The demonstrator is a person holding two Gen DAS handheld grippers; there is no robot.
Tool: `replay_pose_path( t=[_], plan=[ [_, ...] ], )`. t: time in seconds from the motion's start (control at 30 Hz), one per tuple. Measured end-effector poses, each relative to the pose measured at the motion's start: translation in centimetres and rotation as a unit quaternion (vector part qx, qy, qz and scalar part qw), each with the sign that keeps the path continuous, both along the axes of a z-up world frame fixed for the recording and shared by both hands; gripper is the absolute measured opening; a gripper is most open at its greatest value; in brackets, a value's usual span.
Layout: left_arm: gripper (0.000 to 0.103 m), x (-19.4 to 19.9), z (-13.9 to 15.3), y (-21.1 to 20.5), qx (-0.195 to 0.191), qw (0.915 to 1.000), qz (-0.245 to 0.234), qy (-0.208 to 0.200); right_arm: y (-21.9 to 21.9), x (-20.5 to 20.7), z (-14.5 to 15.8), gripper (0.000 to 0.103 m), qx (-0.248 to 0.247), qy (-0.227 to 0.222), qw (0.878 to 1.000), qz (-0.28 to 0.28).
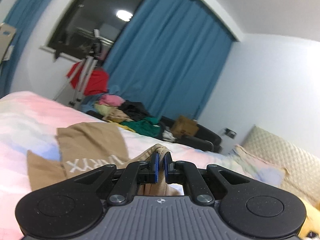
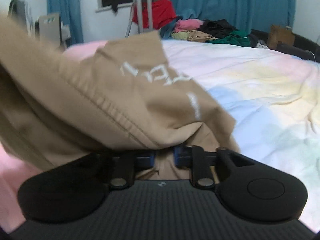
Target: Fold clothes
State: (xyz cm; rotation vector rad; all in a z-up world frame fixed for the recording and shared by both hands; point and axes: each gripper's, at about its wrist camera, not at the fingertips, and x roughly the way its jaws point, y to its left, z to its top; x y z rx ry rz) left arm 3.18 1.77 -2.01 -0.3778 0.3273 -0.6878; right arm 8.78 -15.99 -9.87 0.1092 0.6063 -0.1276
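A tan garment with white lettering lies partly on the pastel bedspread. My left gripper is shut on a ribbed edge of the tan garment, which bunches up between its blue pads. In the right wrist view the same tan garment is lifted and drapes over my right gripper, which is shut on a fold of it. The right gripper's fingertips are mostly hidden by cloth.
A pile of mixed clothes lies beyond the bed's far edge, also in the right wrist view. A red garment hangs on a metal stand. Blue curtains, a dark window and a cardboard box stand behind. A quilted headboard is at right.
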Motion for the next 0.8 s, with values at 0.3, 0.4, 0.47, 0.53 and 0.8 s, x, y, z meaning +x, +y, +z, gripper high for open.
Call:
replay_pose_path(
  t=[0.3, 0.4, 0.47, 0.53, 0.8],
  plan=[
    [0.006, 0.1, 0.8, 1.8, -0.028, 0.9991, 0.029, 0.014, -2.2, -8.3, 5.5, 0.012, 0.011, -0.029, 1.000, 0.005],
    [0.006, -0.6, 1.3, 1.3, -0.019, 0.9996, 0.022, 0.004, -1.7, -9.3, 5.4, 0.013, 0.018, -0.043, 0.999, 0.023],
    [0.006, -1.2, 1.6, 0.9, -0.010, 0.9998, 0.019, -0.004, -0.8, -8.7, 5.3, 0.014, 0.030, -0.047, 0.997, 0.047],
    [0.006, -1.7, 1.8, 0.7, -0.003, 0.9998, 0.017, -0.009, 0.7, -7.9, 5.0, 0.027, 0.009, -0.054, 0.997, 0.062],
    [0.006, -2.0, 1.5, 0.5, 0.002, 0.9998, 0.014, -0.014, 2.3, -6.0, 5.0, 0.073, -0.035, -0.126, 0.991, 0.037]
  ],
)
